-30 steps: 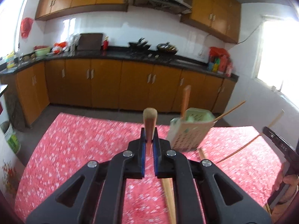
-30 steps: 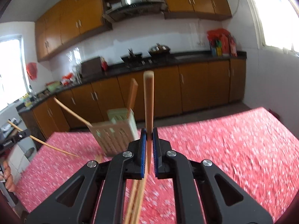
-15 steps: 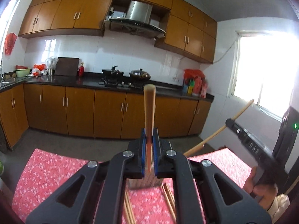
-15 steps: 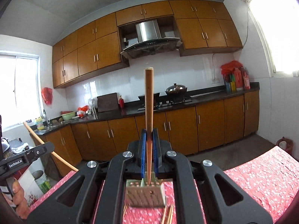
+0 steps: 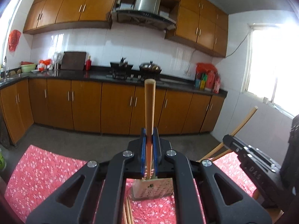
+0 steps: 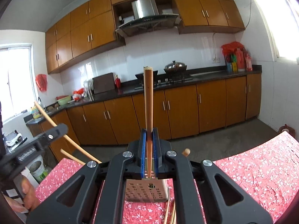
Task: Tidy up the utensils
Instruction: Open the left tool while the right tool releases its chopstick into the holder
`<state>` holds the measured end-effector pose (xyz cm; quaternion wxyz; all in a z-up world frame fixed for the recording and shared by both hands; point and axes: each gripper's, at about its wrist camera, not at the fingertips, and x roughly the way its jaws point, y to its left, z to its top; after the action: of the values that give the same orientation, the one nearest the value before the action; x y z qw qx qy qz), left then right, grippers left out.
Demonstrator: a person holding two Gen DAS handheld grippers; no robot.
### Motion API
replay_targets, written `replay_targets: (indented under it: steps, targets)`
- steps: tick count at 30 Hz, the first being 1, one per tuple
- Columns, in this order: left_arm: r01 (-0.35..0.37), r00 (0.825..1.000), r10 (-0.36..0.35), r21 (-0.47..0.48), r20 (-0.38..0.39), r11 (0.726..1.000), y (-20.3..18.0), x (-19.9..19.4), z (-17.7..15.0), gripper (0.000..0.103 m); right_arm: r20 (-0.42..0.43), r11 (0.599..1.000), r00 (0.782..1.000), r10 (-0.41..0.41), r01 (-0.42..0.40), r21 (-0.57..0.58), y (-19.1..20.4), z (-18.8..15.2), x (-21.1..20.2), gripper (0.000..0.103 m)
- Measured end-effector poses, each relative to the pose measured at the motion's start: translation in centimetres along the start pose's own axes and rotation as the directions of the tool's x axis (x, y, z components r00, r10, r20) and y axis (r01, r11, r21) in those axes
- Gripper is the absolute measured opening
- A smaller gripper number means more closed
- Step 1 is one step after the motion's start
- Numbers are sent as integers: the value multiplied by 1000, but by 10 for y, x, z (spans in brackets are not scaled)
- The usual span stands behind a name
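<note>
Reading "DAS" on right claw (image 5: 229, 140), gripping chopstick (image 5: 241, 125)

Perforated holder (image 5: 152, 188) stands directly ahead on the red cloth (image 5: 46, 171); loose chopsticks (image 5: 128, 212) lie before it. Cloth to either side lies open.

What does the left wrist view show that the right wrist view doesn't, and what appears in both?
Only the left wrist view: the left gripper shut on its chopstick head-on, with a window to the right. Only the right wrist view: the right gripper shut on its own chopstick, a bare hand at lower left, and a wooden tip rising behind the gripper. Both share the perforated utensil holder on the red floral tablecloth, and loose chopsticks beside it.
</note>
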<state>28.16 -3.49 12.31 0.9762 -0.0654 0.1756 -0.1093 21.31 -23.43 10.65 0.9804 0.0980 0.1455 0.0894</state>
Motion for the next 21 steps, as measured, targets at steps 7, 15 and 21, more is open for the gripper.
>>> replay_targets:
  steps: [7, 15, 21]
  targets:
    - [-22, 1000, 22, -17, 13, 1000, 12, -15, -3, 23, 34, 1000, 999, -7, 7, -15, 3, 7, -20, 36]
    - [-80, 997, 80, -28, -7, 996, 41, -70, -34, 33, 30, 998, 998, -55, 54, 27, -19, -17, -72, 36]
    - [-141, 965, 136, -8, -223, 990, 72, -59, -114, 33, -325, 994, 943, -66, 90, 59, -46, -107, -36, 25]
